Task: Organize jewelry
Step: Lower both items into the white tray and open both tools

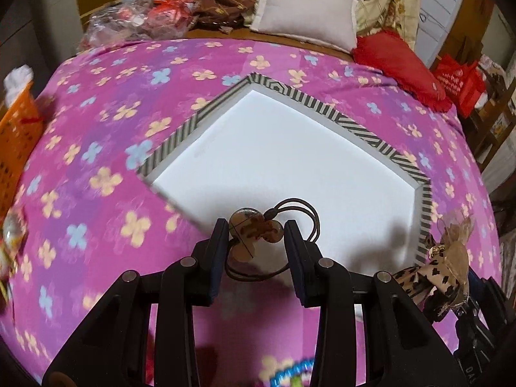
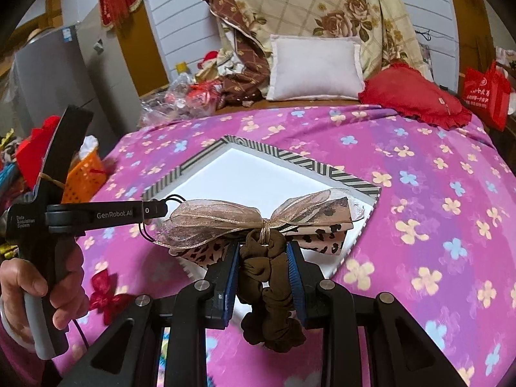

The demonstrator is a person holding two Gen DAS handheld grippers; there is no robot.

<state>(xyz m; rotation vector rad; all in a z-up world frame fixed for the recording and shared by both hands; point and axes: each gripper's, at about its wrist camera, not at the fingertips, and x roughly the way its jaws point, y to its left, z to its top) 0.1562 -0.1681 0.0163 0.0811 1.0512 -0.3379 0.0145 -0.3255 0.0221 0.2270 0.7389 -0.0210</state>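
Both your grippers carry hair ties over the tray on the bed.

Your left gripper (image 1: 257, 235) tilts steeply down, jaws half apart and clamped on a brown bead tie (image 1: 254, 230) above the near edge of the white tray (image 1: 322, 148). Your right gripper (image 2: 262, 258) slants down less steeply, jaws narrow, pinching a brown scrunchie (image 2: 271, 290) with a leopard bow (image 2: 258, 222). Your left hand (image 2: 38, 290) wraps its handle beside the pink bed (image 2: 419, 177).

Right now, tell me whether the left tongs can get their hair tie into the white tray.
Probably yes. The left tongs hold the hair tie right over the near edge of the tray, whose floor looks bare ahead of them.
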